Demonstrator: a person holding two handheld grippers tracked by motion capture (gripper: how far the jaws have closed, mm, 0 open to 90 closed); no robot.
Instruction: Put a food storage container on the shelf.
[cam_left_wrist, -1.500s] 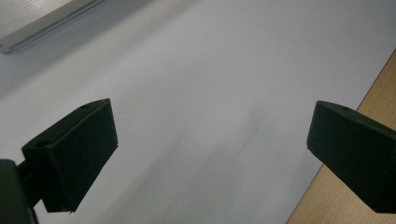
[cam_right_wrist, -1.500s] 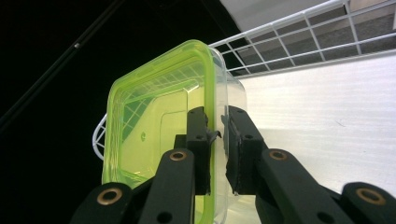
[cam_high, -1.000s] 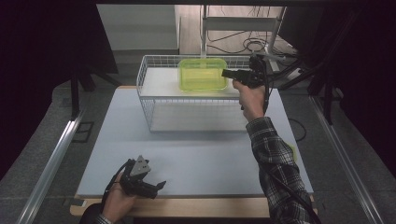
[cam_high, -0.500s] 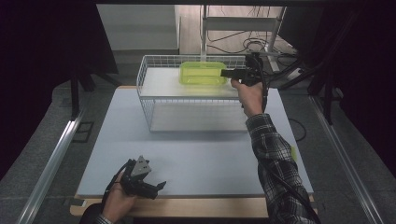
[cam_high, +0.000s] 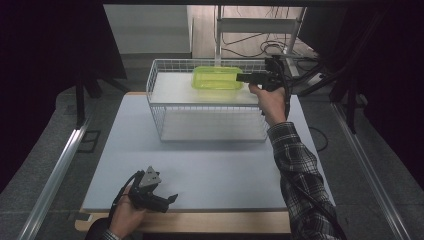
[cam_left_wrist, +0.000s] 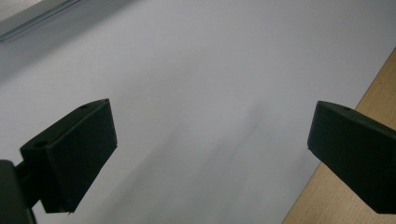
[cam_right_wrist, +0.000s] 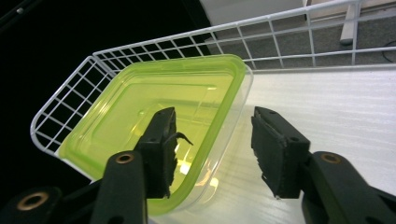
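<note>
No text, label, brand, number or sign is showing legibly anywhere in these views.
</note>
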